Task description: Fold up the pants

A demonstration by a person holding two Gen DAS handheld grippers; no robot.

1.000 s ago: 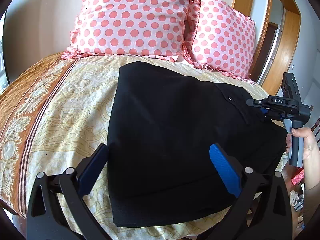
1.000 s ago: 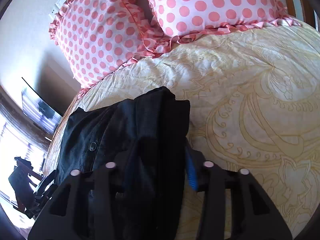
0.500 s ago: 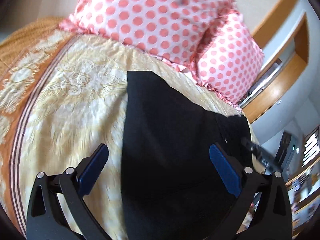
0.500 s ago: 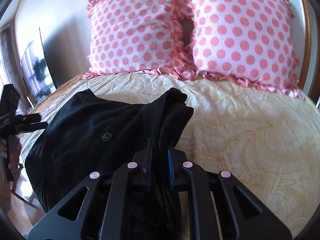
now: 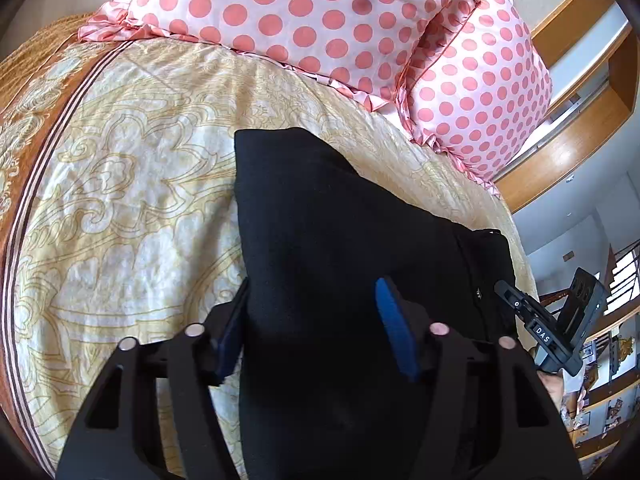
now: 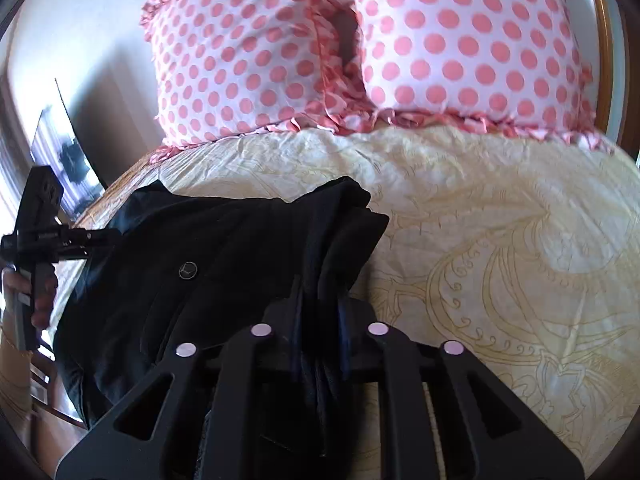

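Note:
The black pants (image 5: 336,240) lie folded on the yellow patterned bedspread (image 5: 132,208). My left gripper (image 5: 312,328) has its blue-padded jaws partly closed around the near edge of the pants, with a thick fold of cloth between them. My right gripper (image 6: 320,320) is shut on a bunched edge of the pants (image 6: 224,248), which drape from its jaws. A button (image 6: 188,270) shows on the cloth. Each gripper shows in the other's view, the right at the pants' right side (image 5: 548,332), the left at their left side (image 6: 36,240).
Two pink polka-dot pillows (image 5: 304,20) (image 6: 460,40) stand at the head of the bed. A wooden headboard frame (image 5: 580,120) rises at the right. The brown striped border of the bedspread (image 5: 36,128) runs along the left edge. A dark screen (image 6: 68,160) stands beyond the bed.
My left gripper moved forward over the pants' edge and its jaws narrowed from wide open onto the cloth. My right gripper closed on the bunched edge and holds it.

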